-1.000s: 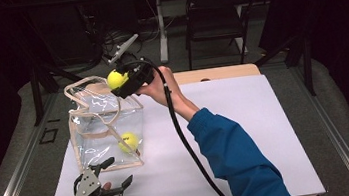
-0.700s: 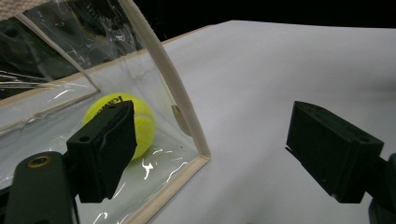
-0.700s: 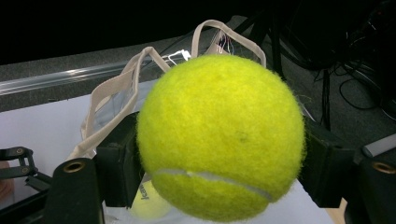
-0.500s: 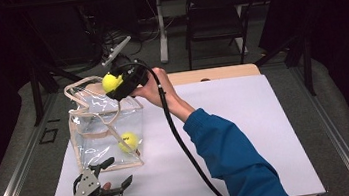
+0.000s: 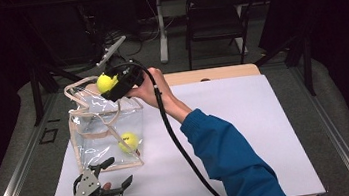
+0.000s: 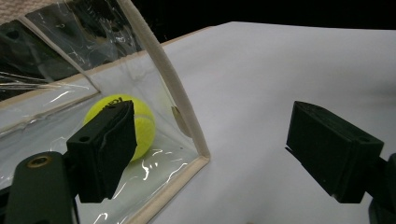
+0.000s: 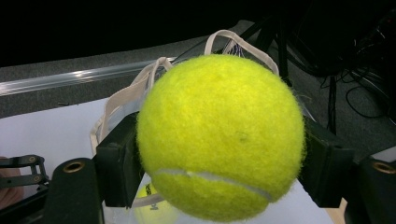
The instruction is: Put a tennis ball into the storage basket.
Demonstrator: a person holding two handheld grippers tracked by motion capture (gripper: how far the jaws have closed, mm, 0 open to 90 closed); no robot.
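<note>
- High view: right gripper sits upper left of centre, above the open top of a clear plastic bag — jaws clamped on a yellow tennis ball.
- Right gripper view: that ball is centre frame, a black pad pressed on each side of it; the bag's cream handles loop behind it at upper centre.
- Same view, bottom centre-left: a 2nd ball peeks out below the held one, inside the bag.
- High view: 2nd ball lies on the bag's floor, near its right wall, left of centre in the frame.
- Bag stands upright on a white table sheet, at the sheet's left part; cream trim along its edges.
- Left gripper is lower left in the high view, just in front of the bag — jaws wide apart, nothing btw them.
- Left gripper view: one pad at lower left overlaps the ball seen through the clear wall, other pad at right over bare sheet; bag's corner seam runs down the middle-left. Pads don't touch the bag as far as I can tell.
- Black cable trails from the right gripper down to the bottom edge, past a blue sleeve.
</note>
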